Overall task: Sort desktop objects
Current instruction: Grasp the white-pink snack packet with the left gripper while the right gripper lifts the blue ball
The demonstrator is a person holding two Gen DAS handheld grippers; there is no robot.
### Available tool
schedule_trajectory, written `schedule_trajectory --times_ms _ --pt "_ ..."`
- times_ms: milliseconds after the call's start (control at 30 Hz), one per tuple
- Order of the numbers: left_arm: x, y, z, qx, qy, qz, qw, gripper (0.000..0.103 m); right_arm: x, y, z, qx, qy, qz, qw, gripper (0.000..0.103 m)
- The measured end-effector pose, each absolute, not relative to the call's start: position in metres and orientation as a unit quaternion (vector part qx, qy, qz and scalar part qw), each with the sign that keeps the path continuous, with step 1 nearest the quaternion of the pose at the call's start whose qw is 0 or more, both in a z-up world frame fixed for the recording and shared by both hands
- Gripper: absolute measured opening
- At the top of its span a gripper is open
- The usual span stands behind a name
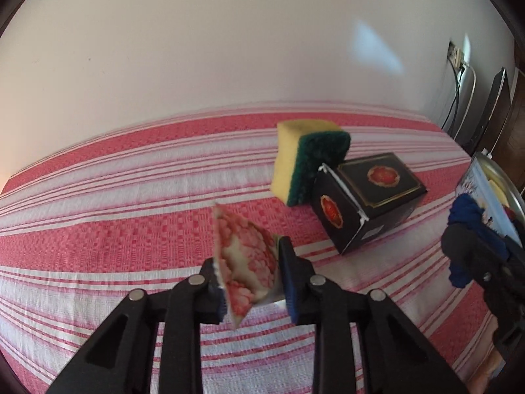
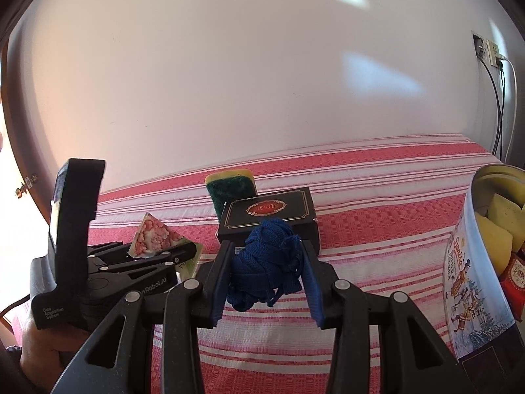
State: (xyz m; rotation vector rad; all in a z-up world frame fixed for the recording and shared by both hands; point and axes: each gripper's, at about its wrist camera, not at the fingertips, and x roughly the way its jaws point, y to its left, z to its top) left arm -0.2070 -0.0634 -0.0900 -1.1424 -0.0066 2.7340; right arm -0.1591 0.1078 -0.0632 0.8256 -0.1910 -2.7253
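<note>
My left gripper [image 1: 251, 272] is shut on a pink-and-white flowered packet [image 1: 246, 262], held above the striped cloth; it also shows in the right wrist view [image 2: 154, 238]. My right gripper [image 2: 265, 269] is shut on a bundle of blue cord [image 2: 265, 262], held above the cloth; the bundle also shows at the right of the left wrist view [image 1: 466, 229]. A black box with a red emblem [image 1: 367, 197] lies on the cloth. A yellow-and-green sponge [image 1: 305, 161] leans upright against its far side.
A round printed biscuit tin [image 2: 475, 279] stands at the right, holding yellow sponges and a red box. The red-and-white striped cloth [image 1: 131, 229] covers the table up to a white wall. Cables hang from a wall socket [image 2: 492, 52] at far right.
</note>
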Motion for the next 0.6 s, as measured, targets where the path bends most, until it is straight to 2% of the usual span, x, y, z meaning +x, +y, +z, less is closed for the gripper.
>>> schedule_trajectory --times_ms 33,167,600 --pt "-0.201 -0.065 -0.085 -0.365 -0.007 0.926 0.094 0.019 -0.158 0.108 -0.062 0.282 -0.067 -0.946 0.143 0.043" --pt "-0.176 -0.066 -0.069 -0.293 0.004 0.953 0.08 0.019 -0.148 0.109 -0.054 0.247 -0.057 -0.958 0.136 0.043" --pt "-0.157 -0.053 -0.058 -0.218 0.011 0.973 0.07 0.019 -0.131 0.124 -0.043 0.189 -0.067 -0.974 0.102 0.043"
